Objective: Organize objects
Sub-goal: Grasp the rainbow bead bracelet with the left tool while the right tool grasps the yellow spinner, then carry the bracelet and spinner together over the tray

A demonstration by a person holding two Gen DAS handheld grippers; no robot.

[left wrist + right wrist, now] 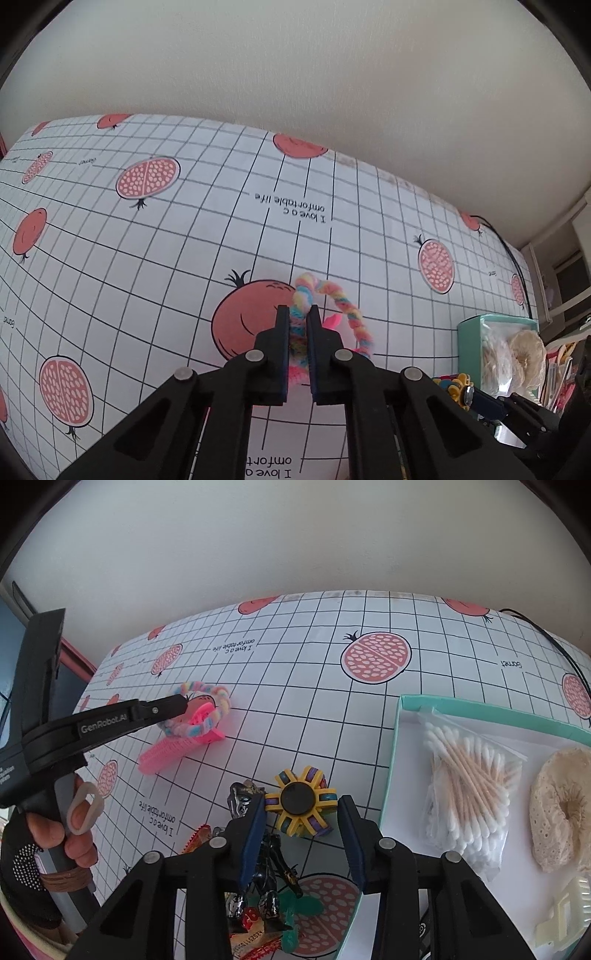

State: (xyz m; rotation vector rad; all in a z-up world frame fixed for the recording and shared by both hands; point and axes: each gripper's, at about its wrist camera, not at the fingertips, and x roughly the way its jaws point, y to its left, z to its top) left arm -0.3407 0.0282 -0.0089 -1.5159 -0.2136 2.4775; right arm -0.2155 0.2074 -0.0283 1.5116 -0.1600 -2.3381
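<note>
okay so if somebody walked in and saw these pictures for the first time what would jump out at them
Probably the pastel braided loop pinched in the jaws of the left gripper, held just above a pink hair clip on the pomegranate-print tablecloth. Next, the yellow fidget spinner between the open jaws of the right gripper, beside a dark toy figure. On the right, a teal box holds a bag of cotton swabs.

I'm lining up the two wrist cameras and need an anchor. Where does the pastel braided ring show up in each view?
Left wrist view: the pastel braided ring sits low centre, pinched between the fingers of the left hand-held gripper.
Right wrist view: the ring is at the left, mid-height, with the left hand-held gripper closed on it.
Shared landmark: the teal box.
</note>
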